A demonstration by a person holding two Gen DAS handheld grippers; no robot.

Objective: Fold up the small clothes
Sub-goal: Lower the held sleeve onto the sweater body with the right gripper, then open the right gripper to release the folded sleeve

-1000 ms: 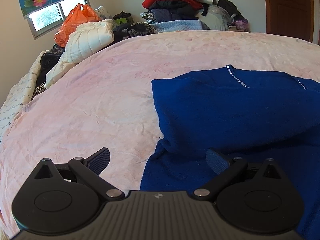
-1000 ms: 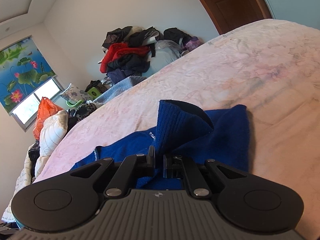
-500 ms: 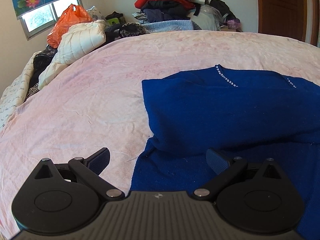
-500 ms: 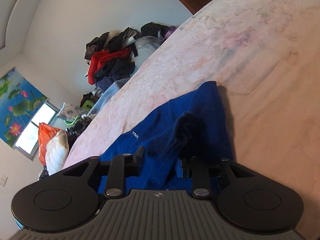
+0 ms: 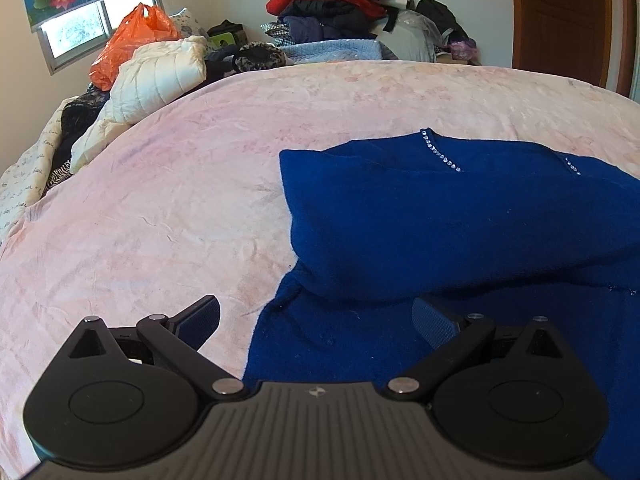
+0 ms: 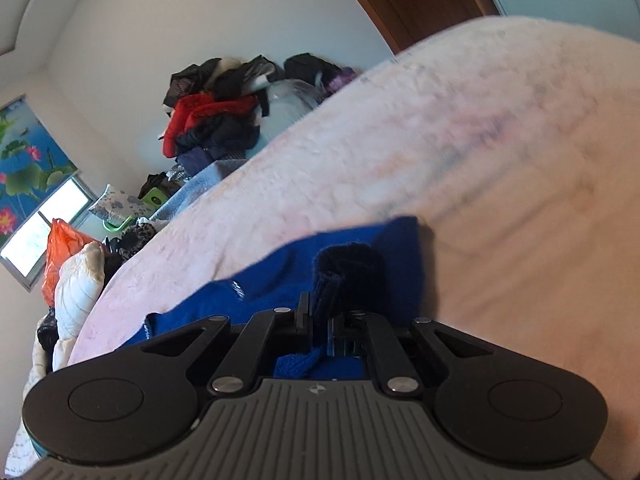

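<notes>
A dark blue sweater (image 5: 460, 216) with small rhinestones at the neckline lies on the pink bedspread (image 5: 180, 200), its left sleeve folded over the body. My left gripper (image 5: 316, 320) is open and empty, hovering over the sweater's lower left edge. In the right wrist view my right gripper (image 6: 319, 320) is shut on a bunched fold of the sweater (image 6: 348, 268), a sleeve end, held just above the rest of the garment.
A cream quilted jacket (image 5: 156, 72) and an orange plastic bag (image 5: 132, 40) lie at the bed's far left. A heap of clothes (image 5: 340, 12) stands behind the bed. A brown door (image 5: 560, 16) is at the back right.
My right gripper has opened and shut again on the sleeve fold, and its view has tilted and shifted. My left gripper has stayed open, drifting slightly over the sweater's edge.
</notes>
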